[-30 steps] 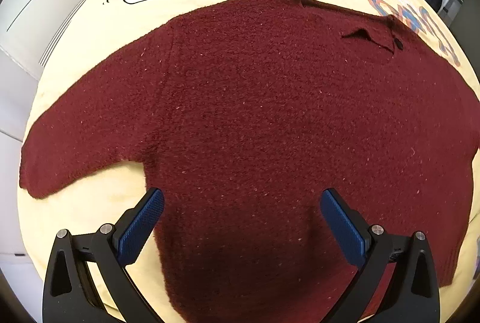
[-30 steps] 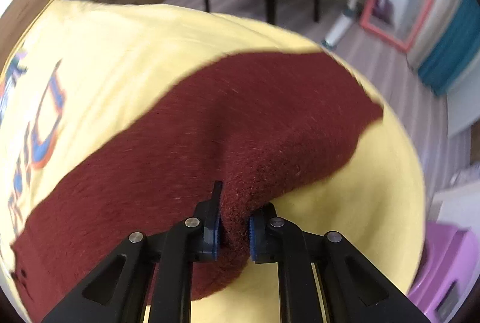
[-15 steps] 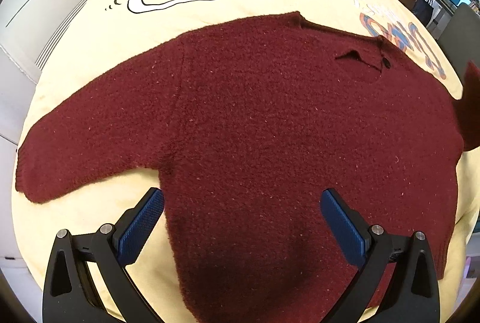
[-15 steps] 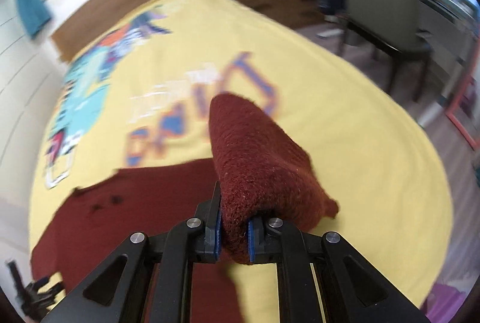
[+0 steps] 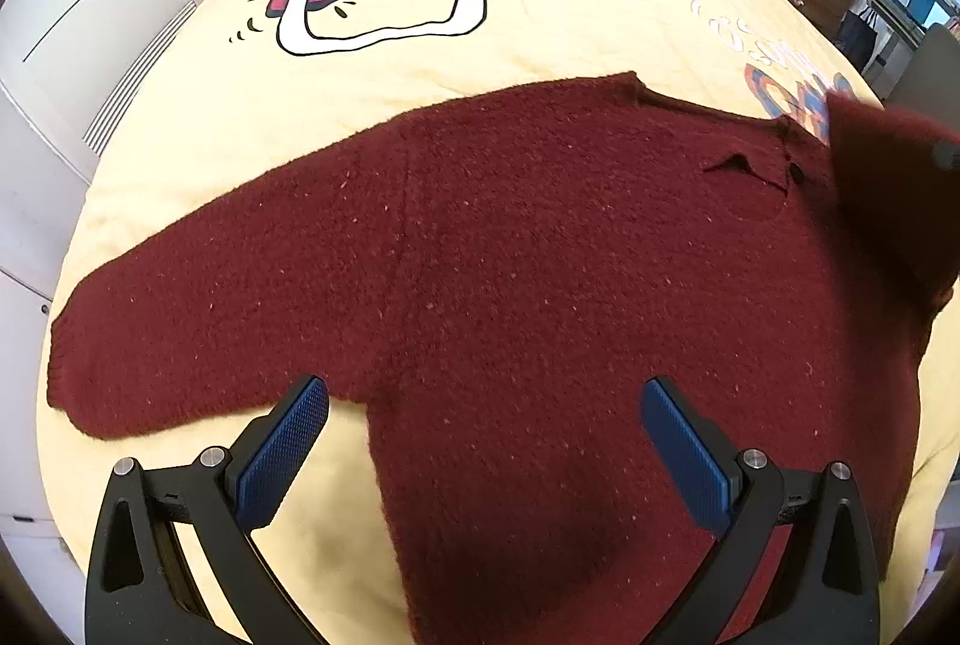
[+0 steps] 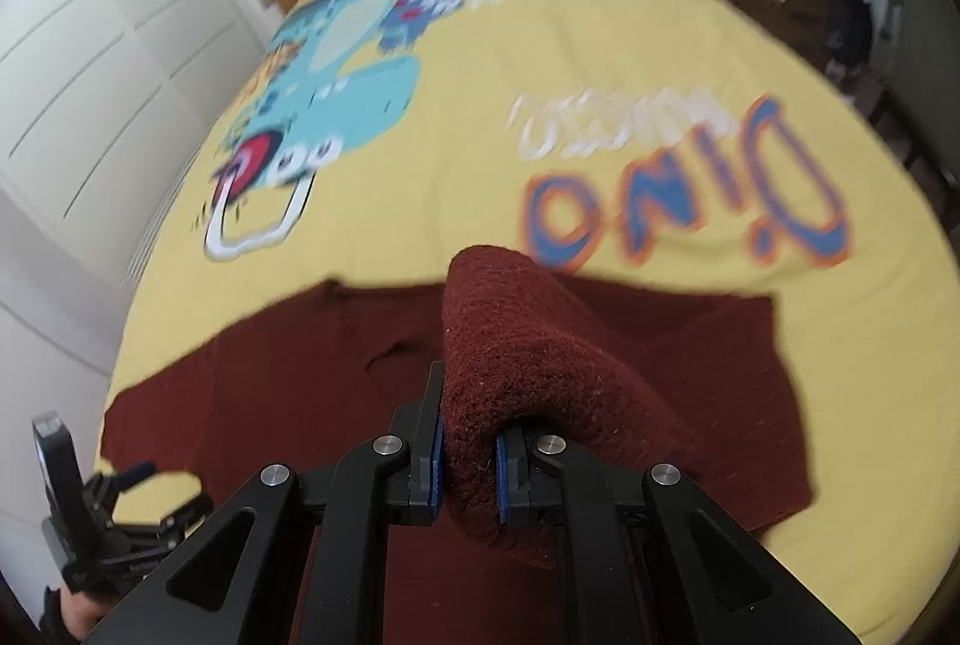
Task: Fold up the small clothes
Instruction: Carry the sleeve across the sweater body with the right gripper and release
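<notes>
A maroon knitted sweater [image 5: 540,297] lies face up and spread flat on a bed covered by a yellow bedspread [image 5: 600,39] with a cartoon dinosaur print. The collar with its dark button [image 5: 797,173] points toward the head of the bed. The right tongs [image 6: 468,459] are clamped on the cuff end of one sleeve [image 6: 516,345], which is raised clear of the bedspread and arches over the sweater body near the collar; in the left wrist view this raised sleeve appears as a blurred maroon flap at the right edge. The left tongs [image 5: 486,441] stand wide apart and grip nothing; they hover above the lower body of the sweater, close to the armpit of the other sleeve [image 5: 198,339]. That other sleeve lies fully extended, flat on the bedspread. Progress assessment: folding is at an early stage. The first sleeve fold is in hand but not completed, since the sleeve is not yet laid down on the body. Remaining steps, as judged from the present layout: lay the held sleeve across the chest, fold the extended sleeve inward, then fold the body from the hem toward the collar. No other garments are visible on the bed.
</notes>
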Tool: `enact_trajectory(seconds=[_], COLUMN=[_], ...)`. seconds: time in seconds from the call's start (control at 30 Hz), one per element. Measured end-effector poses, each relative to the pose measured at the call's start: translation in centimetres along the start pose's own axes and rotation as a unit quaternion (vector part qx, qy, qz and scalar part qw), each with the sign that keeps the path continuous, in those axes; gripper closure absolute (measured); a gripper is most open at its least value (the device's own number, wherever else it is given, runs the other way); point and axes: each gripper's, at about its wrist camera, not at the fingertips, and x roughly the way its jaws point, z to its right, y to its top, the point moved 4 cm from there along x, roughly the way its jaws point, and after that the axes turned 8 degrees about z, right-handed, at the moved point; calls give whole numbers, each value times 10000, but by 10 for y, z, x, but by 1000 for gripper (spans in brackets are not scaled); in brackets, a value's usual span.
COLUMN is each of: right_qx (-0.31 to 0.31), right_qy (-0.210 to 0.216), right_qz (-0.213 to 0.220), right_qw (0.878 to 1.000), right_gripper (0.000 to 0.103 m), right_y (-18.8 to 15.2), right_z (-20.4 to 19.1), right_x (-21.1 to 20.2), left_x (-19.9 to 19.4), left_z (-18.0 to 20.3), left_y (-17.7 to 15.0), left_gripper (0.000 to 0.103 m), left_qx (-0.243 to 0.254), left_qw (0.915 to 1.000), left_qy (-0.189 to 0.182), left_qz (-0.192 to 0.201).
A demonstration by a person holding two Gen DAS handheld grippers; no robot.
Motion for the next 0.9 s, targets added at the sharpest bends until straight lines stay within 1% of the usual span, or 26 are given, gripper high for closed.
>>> enact_trajectory(seconds=[0.13,0.3,0.43,0.53,0.57,0.63,0.7,0.77,0.8,0.83,0.9], right_qx=[-161,-201,-223,-212,-238,-294,-360,-321,-276,-252,-354], right_qy=[118,43,-77,-95,-108,-106,-127,-105,-76,-49,-107], right_qz=[-568,-959,-1194,-1233,-1240,-1265,-1276,-1245,-1211,-1189,-1214], right_qw=[9982,9952,9926,9921,9919,9915,9911,9916,9922,9926,9919], right_gripper=[90,90,89,86,83,80,66,30,24,21,20], right_y=[-41,-83,-103,-109,-110,-111,-111,-109,-107,-106,-106], right_z=[-16,-19,-12,-9,-9,-11,-13,-14,-14,-13,-9], right_x=[39,70,85,88,90,92,91,84,78,73,64], left_x=[4,8,12,13,12,12,12,11,11,11,12], left_z=[-2,-4,-6,-8,-9,-9,-9,-10,-10,-9,-8], left_y=[2,-1,-4,-6,-7,-7,-8,-9,-9,-9,-10], left_gripper=[1,1,1,1,1,1,1,1,1,1,1], left_qx=[-39,-49,-54,-85,-103,-103,-106,-79,-36,19,59], left_qw=[9999,9999,9999,9998,9998,9998,9998,9997,9997,9996,9996], left_qy=[-81,-46,-18,18,56,74,85,137,176,214,208], left_qz=[-50,-104,-150,-180,-165,-150,-167,-194,-171,-155,-185])
